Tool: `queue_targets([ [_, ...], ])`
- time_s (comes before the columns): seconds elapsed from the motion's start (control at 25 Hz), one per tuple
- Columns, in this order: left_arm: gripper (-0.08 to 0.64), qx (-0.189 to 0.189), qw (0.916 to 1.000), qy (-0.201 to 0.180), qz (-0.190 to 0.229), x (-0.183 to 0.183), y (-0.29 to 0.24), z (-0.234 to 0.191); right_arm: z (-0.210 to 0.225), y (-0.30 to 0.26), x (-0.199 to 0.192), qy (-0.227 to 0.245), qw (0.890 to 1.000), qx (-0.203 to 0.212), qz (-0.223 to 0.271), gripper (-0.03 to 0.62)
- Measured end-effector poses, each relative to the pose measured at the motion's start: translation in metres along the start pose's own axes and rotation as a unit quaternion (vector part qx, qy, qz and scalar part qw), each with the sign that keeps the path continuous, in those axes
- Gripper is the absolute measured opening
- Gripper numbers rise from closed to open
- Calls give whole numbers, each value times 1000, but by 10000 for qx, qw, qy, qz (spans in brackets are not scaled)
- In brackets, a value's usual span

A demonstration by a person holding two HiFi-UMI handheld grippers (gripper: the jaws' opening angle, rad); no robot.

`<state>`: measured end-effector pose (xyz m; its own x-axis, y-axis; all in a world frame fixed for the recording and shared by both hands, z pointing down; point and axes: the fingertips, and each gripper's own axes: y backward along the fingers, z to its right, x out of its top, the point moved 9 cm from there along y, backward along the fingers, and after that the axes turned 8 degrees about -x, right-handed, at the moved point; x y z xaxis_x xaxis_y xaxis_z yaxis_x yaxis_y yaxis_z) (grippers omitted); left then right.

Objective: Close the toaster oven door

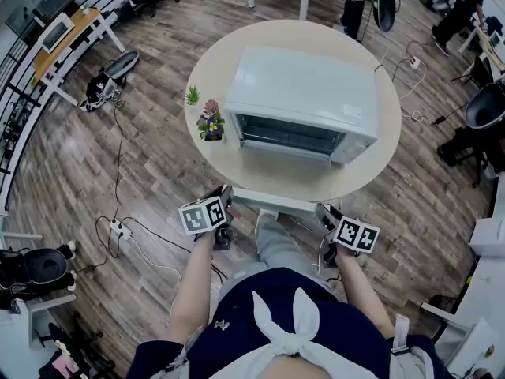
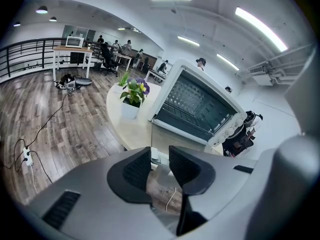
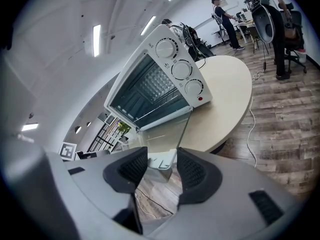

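Note:
A white toaster oven (image 1: 300, 93) stands on a round beige table (image 1: 371, 164). Its glass door (image 1: 272, 202) hangs open, folded down flat toward me past the table's near edge. My left gripper (image 1: 226, 204) is at the door's left front corner and my right gripper (image 1: 325, 216) is at its right front corner. In the left gripper view the open jaws (image 2: 160, 165) frame the end of the door handle (image 2: 154, 156) below the oven (image 2: 200, 104). In the right gripper view the open jaws (image 3: 162, 170) straddle the handle (image 3: 162, 161), with gaps at both pads.
A potted flower (image 1: 211, 122) and a small green plant (image 1: 192, 95) stand on the table left of the oven. A power strip (image 1: 120, 229) and cables lie on the wood floor at the left. A desk (image 1: 67, 42) is far left; people and chairs are far right.

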<state>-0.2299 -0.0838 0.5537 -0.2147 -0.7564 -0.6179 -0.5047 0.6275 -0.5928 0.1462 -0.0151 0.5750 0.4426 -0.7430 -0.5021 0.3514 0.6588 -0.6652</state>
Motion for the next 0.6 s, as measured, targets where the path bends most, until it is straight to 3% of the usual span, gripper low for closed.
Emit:
queue_targets([
  [0.6, 124, 59, 10000, 21, 57, 8, 1, 6, -2, 4, 7, -33, 9998, 76, 158, 195],
])
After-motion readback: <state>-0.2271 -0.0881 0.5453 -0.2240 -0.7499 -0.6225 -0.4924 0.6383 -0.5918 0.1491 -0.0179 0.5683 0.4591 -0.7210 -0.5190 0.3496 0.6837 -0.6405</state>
